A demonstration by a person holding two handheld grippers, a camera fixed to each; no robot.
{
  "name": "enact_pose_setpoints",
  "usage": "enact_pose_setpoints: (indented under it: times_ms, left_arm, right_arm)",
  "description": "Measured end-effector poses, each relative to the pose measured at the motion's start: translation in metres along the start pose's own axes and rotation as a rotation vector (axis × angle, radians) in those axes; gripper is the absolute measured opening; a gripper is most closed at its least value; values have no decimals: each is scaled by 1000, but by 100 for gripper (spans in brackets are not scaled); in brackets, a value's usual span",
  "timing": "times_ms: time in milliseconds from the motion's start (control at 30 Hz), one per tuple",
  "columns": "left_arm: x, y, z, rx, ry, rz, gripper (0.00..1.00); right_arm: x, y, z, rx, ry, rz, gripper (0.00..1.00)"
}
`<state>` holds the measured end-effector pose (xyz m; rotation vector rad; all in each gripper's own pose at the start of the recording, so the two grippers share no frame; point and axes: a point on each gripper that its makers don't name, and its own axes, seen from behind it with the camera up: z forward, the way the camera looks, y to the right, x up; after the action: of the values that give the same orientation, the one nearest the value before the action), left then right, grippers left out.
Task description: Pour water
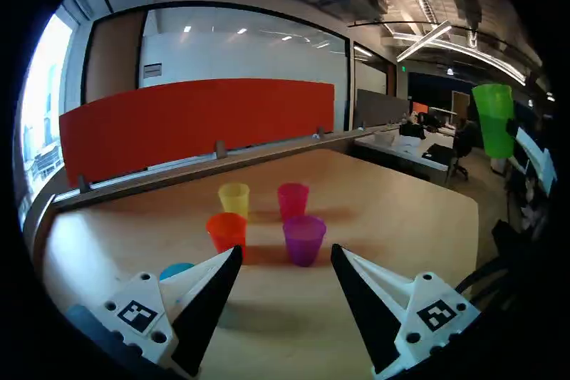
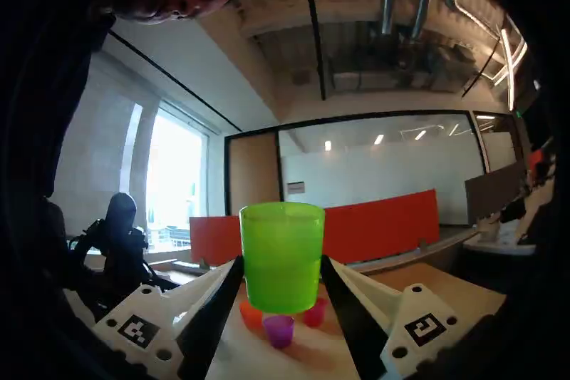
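Right tool [image 2: 283, 260] grips green cup [image 2: 282, 255]; blue object [image 1: 176, 269] half hidden behind left tool [image 1: 286, 247].

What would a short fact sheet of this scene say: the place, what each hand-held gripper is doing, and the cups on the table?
Place: office, pale wooden table in front of a red partition panel
Right hand-held gripper: closed on a green translucent plastic cup, held above the table
Left hand-held gripper: open, holding nothing, pointed at the cups
Cups on table: yellow plastic cup, pink plastic cup, orange plastic cup, purple plastic cup, all upright, clustered
Water: cannot tell whether the green cup holds any
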<state>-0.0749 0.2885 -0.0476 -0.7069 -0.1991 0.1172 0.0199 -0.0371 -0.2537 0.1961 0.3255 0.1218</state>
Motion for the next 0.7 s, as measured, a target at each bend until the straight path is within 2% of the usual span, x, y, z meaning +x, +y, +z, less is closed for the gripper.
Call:
enact_pose_setpoints:
  times_ms: [300, 567, 700]
  left_arm:
    - [16, 37, 1, -133, 19, 41, 92]
    - [20, 78, 4, -188, 53, 23, 92]
    - [16, 91, 6, -187, 68, 18, 92]
  right_arm:
    - [-6, -6, -21, -52, 17, -11, 81]
    - [-30, -17, -47, -35, -1, -3, 81]
    - [-43, -15, -60, -28, -6, 7, 81]
